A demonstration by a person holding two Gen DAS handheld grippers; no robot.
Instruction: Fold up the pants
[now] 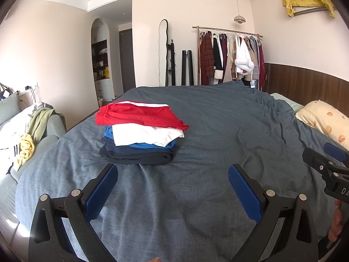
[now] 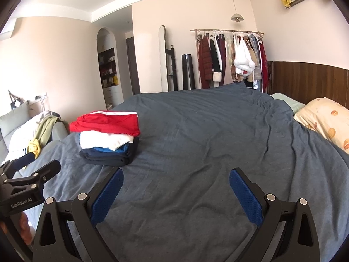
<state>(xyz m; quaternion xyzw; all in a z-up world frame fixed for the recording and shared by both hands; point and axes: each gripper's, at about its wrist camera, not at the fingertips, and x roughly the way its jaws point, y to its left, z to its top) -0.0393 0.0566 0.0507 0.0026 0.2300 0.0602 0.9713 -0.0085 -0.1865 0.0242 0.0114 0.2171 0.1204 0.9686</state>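
both jaws wide apart, empty

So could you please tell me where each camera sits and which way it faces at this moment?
Left wrist: on the left tool, looking along its open fingers over the bed at the stack; the right tool and fingertips show at the right edge.
Right wrist: on the right tool, facing the same way; the left tool shows at the left edge.
Shared: bed, stack, pillow, rack.
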